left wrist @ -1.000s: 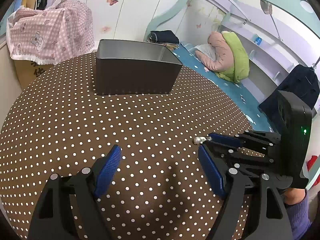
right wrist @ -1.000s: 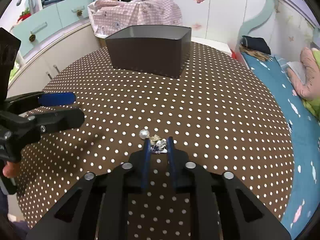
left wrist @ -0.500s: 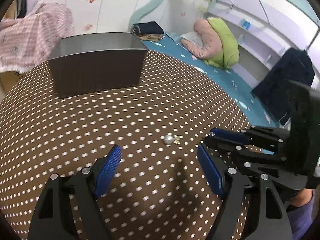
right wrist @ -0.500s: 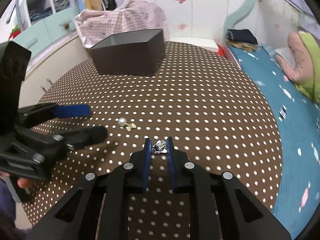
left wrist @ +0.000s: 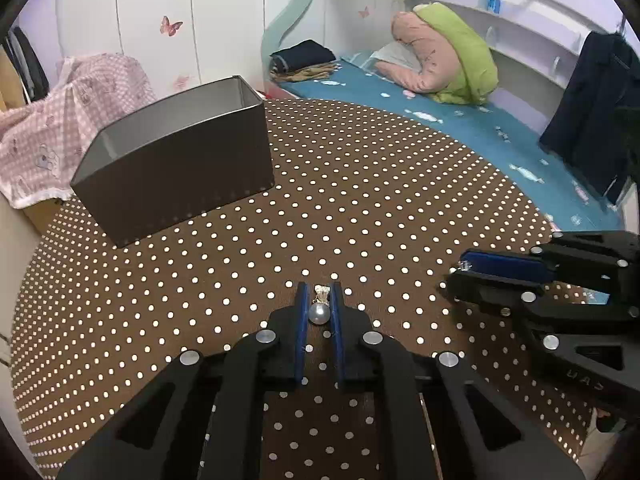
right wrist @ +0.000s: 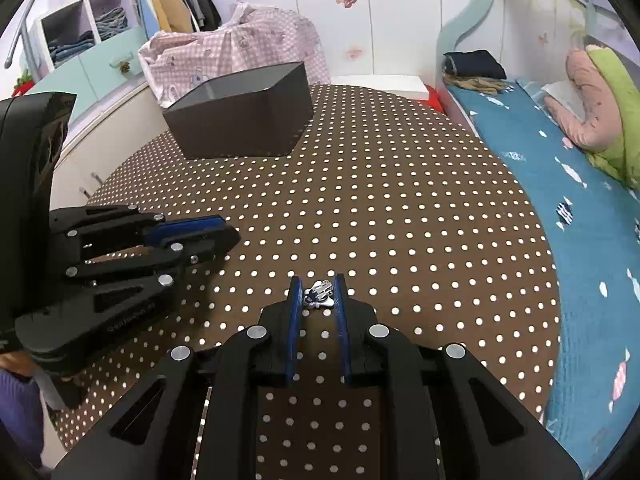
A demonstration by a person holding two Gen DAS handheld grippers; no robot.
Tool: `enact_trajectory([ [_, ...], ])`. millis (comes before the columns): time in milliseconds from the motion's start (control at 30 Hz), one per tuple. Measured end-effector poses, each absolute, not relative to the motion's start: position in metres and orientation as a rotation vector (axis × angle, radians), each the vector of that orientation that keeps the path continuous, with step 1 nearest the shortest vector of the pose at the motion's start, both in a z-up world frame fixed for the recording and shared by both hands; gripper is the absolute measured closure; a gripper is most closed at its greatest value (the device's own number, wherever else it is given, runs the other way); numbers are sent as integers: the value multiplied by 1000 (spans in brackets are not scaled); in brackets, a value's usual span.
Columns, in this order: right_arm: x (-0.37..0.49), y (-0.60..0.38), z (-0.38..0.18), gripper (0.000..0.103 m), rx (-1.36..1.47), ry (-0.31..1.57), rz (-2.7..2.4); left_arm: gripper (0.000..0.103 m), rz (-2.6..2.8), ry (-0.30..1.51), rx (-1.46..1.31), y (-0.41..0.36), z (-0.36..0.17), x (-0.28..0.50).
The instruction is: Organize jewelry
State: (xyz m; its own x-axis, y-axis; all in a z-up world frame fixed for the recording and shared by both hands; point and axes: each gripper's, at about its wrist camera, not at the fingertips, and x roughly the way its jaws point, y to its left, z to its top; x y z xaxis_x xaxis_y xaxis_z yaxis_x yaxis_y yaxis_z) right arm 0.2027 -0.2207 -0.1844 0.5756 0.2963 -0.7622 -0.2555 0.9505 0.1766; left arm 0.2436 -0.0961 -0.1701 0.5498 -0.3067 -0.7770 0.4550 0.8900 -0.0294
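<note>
A pearl earring (left wrist: 319,314) with a small gold top sits between the blue pads of my left gripper (left wrist: 319,290), low over the brown dotted tablecloth (left wrist: 360,184). The jaws are closing and the pads touch the pearl on both sides. My right gripper (right wrist: 318,282) is shut on a small silver and blue jewel (right wrist: 319,295), just above the cloth. In the left wrist view the right gripper (left wrist: 460,274) lies to the right, and in the right wrist view the left gripper (right wrist: 228,232) lies to the left. An open dark grey box (left wrist: 176,172) (right wrist: 240,120) stands at the far left of the table.
The round table ends close behind the box and on the right. A bed with a blue sheet (right wrist: 580,184) runs along the right side. A pink checked cloth (right wrist: 240,44) covers something behind the box. A person's purple sleeve (right wrist: 16,408) shows at lower left.
My left gripper moved over to the pearl earring and its jaws came together around it. The right gripper pulled the silver and blue jewel away from the pearl and stayed shut.
</note>
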Motion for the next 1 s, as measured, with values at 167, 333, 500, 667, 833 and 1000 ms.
enact_trajectory([
  [167,203,-216,-182,87,61,887,321,94,-490,893,98,-81,-171,247],
  [333,206,-213,-172,87,80,864,326,94,-514,899,14,-49,-168,244],
  [500,215,-204,-155,87,75,826,337,94,-530,848,-55,-23,-146,244],
  [667,232,-188,-133,87,65,773,355,94,-544,763,-79,-2,-111,251],
  [833,262,-165,-103,87,69,712,384,94,-522,705,-54,8,-81,276],
  [1000,297,-142,-87,87,75,679,399,94,-505,715,-59,9,-75,313],
])
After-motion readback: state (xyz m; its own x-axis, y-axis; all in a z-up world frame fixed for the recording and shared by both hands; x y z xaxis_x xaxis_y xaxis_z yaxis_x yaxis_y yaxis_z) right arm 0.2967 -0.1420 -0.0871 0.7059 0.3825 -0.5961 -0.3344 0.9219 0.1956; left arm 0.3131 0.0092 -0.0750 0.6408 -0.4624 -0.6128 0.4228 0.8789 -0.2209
